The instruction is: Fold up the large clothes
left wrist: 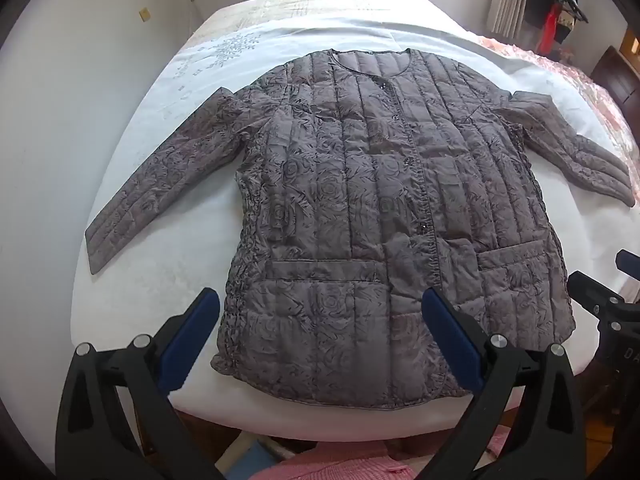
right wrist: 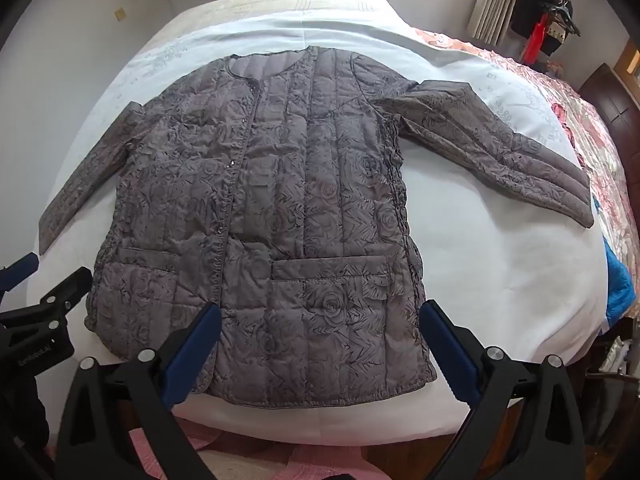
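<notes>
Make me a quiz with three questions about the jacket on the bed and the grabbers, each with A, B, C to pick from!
1. Where does the jacket lie?
A. flat on the bed
B. on a chair
C. on the floor

2. How many patch pockets show on its front?
A. none
B. two
C. five

3. How do the left gripper and right gripper stand?
A. both shut on a sleeve
B. one open, one shut
C. both open, holding nothing

Answers:
1 A, the jacket is spread front up on the white bed cover, sleeves out to both sides.
2 B, one pocket sits on each side of the snap placket near the hem, the other across from it.
3 C, in each wrist view the blue-padded fingers stand wide apart above the hem with no cloth pinched.
</notes>
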{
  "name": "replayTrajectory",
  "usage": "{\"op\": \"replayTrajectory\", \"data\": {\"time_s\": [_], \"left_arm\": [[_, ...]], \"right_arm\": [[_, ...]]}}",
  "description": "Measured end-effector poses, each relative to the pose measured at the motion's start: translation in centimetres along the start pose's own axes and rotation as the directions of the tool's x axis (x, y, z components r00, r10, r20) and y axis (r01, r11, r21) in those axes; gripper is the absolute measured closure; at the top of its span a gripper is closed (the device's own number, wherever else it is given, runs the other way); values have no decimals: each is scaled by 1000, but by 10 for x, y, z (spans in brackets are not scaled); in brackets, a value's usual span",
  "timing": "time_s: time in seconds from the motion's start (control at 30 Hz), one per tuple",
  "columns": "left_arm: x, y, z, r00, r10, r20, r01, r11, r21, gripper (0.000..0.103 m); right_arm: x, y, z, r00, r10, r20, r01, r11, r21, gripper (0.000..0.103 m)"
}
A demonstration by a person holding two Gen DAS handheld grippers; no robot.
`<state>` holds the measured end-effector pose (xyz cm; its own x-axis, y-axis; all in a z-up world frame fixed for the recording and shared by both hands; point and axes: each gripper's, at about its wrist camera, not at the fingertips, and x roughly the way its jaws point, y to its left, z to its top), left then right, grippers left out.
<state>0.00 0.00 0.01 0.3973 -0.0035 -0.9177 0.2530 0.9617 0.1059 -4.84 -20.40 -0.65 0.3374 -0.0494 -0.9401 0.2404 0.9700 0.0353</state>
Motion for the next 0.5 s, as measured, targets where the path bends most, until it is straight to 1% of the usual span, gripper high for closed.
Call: {"op": "replayTrajectory", "data": {"time_s": [0.5], "left_arm": [[-6,-3,1,1000,5,6,-5,1000,-2,3]], "right_arm": [[-1,-3,-1,1000,1,4,-1,1000,0,4]]}}
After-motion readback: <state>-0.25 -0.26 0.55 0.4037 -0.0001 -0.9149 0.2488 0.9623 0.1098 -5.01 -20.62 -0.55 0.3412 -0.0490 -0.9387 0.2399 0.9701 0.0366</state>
